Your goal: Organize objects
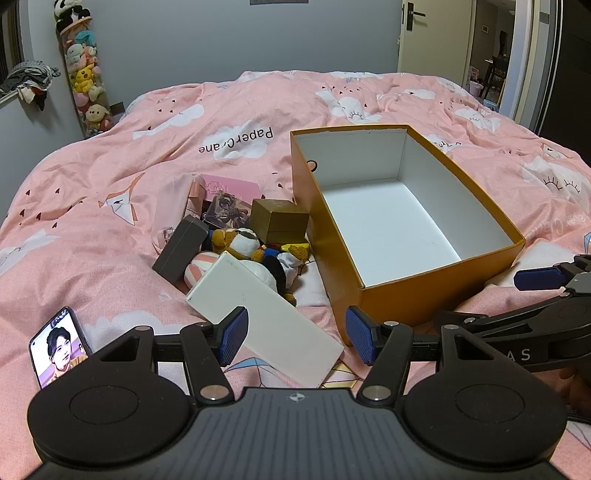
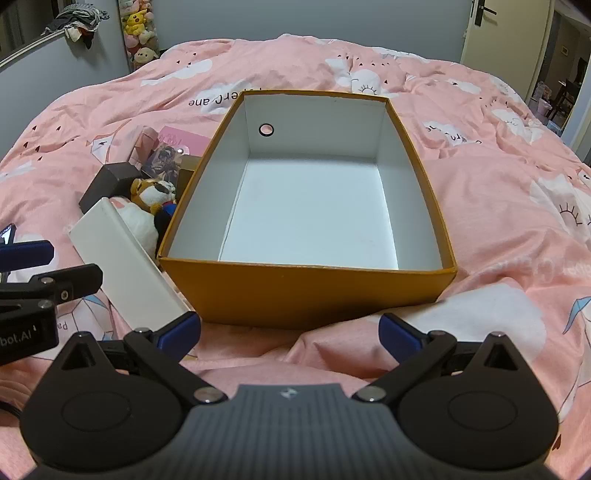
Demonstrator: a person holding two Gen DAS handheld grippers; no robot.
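Pink bedspread (image 1: pixel 110 229) underneath, open orange box (image 2: pixel 306 291) empty at centre, clutter heaped against its left wall. Long white box (image 1: pixel 266 325) lies nearest, long axis slanting away up-left, its near end just ahead of the left gripper (image 1: pixel 295 338), jaws wide, empty; right gripper (image 2: pixel 290 334) splayed wide, facing the orange box

Home bedroom: bed w/ pink cloud-print duvet (image 1: pixel 229 110) ahead of tongs, clear tube of plush toys (image 1: pixel 85 77) far left, open door (image 1: pixel 413 33) far right.
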